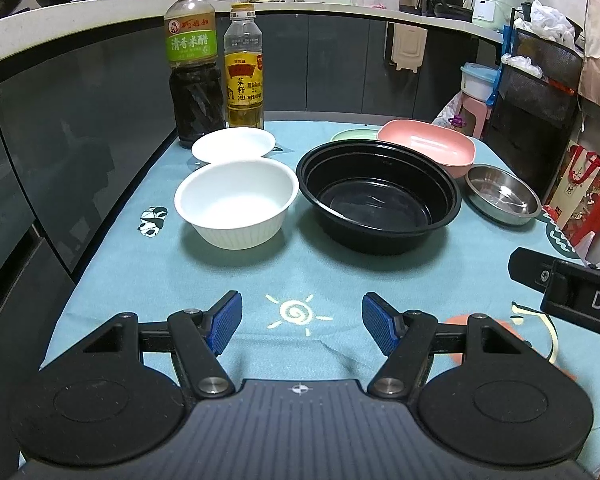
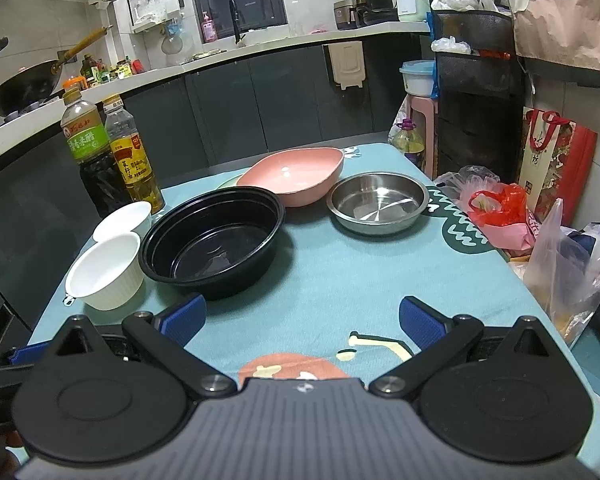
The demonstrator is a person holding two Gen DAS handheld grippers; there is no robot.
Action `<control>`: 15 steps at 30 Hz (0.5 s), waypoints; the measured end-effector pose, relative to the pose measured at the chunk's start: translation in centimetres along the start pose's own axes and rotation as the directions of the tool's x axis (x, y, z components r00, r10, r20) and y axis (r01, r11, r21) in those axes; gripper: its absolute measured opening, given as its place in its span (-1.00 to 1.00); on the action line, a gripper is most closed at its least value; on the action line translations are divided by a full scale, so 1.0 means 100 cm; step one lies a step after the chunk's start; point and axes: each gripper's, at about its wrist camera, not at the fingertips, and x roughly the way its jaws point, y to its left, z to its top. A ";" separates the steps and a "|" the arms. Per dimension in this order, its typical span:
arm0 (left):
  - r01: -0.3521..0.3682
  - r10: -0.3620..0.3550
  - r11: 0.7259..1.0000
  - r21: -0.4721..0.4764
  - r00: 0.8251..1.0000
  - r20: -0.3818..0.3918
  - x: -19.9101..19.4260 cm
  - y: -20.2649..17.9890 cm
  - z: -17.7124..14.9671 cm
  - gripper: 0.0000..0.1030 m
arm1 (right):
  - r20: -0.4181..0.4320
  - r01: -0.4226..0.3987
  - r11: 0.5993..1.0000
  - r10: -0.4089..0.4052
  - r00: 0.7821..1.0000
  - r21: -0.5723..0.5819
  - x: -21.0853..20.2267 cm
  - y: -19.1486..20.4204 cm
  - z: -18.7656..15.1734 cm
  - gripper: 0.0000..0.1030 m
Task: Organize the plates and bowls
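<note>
Above the tablecloth (image 1: pixel 228 280) — both grippers' fingers (image 1: pixel 224 326) (image 2: pixel 182 320) spread, empty.

Empty, spread tongs (image 2: pixel 302 320) before bowls (image 2: pixel 216 246)

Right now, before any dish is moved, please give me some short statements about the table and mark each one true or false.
1. Both the left gripper and the right gripper are open and hold nothing. True.
2. The steel dish has food in it. False: it is empty.
3. The black bowl stands between the white bowl and the steel dish. True.
4. The pink bowl is stacked inside the black bowl. False: it stands behind it, on the teal tablecloth.
5. Two bottles stand at the far left corner of the table. True.
</note>
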 end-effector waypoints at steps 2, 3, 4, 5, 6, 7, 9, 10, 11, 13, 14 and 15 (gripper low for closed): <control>-0.002 0.002 1.000 -0.002 1.000 -0.003 0.001 0.000 0.001 0.24 | -0.001 0.000 1.000 0.000 1.000 -0.001 0.000 0.000 0.000 0.27; -0.003 0.003 1.000 -0.003 1.000 -0.005 0.002 0.000 0.001 0.24 | -0.002 -0.001 1.000 0.001 1.000 -0.002 0.001 0.001 0.001 0.27; -0.004 0.004 1.000 -0.005 1.000 -0.007 0.002 0.000 0.002 0.24 | -0.003 -0.001 1.000 0.001 1.000 -0.004 0.002 0.001 0.001 0.27; -0.004 0.004 1.000 -0.007 1.000 -0.008 0.003 0.001 0.003 0.24 | -0.003 -0.001 1.000 0.001 1.000 -0.006 0.002 0.002 0.002 0.27; -0.003 0.003 1.000 -0.009 1.000 -0.009 0.004 0.001 0.004 0.24 | -0.002 -0.001 1.000 0.001 1.000 -0.008 0.003 0.002 0.003 0.27; -0.003 0.003 1.000 -0.010 1.000 -0.009 0.005 0.000 0.005 0.24 | 0.000 -0.001 1.000 0.001 1.000 -0.010 0.004 0.002 0.004 0.26; -0.004 0.004 1.000 -0.008 1.000 -0.010 0.008 -0.001 0.007 0.24 | 0.001 0.000 1.000 0.000 1.000 -0.009 0.007 0.002 0.007 0.26; -0.007 0.007 1.000 -0.005 1.000 -0.013 0.010 -0.002 0.008 0.24 | 0.001 0.001 1.000 -0.001 1.000 -0.007 0.009 0.001 0.009 0.26; -0.008 0.008 1.000 -0.004 1.000 -0.018 0.011 -0.002 0.009 0.24 | 0.000 0.002 1.000 -0.002 1.000 -0.004 0.010 0.001 0.010 0.26; -0.006 0.006 1.000 -0.002 1.000 -0.025 0.015 -0.004 0.011 0.24 | 0.000 0.003 1.000 -0.003 1.000 0.003 0.014 -0.001 0.013 0.26; -0.005 0.005 1.000 -0.005 1.000 -0.030 0.017 -0.004 0.013 0.24 | -0.002 0.004 1.000 -0.004 1.000 0.006 0.017 -0.001 0.015 0.26; -0.004 0.003 1.000 -0.010 0.999 -0.034 0.019 -0.004 0.014 0.24 | -0.007 0.003 1.000 -0.003 1.000 0.010 0.019 -0.002 0.017 0.26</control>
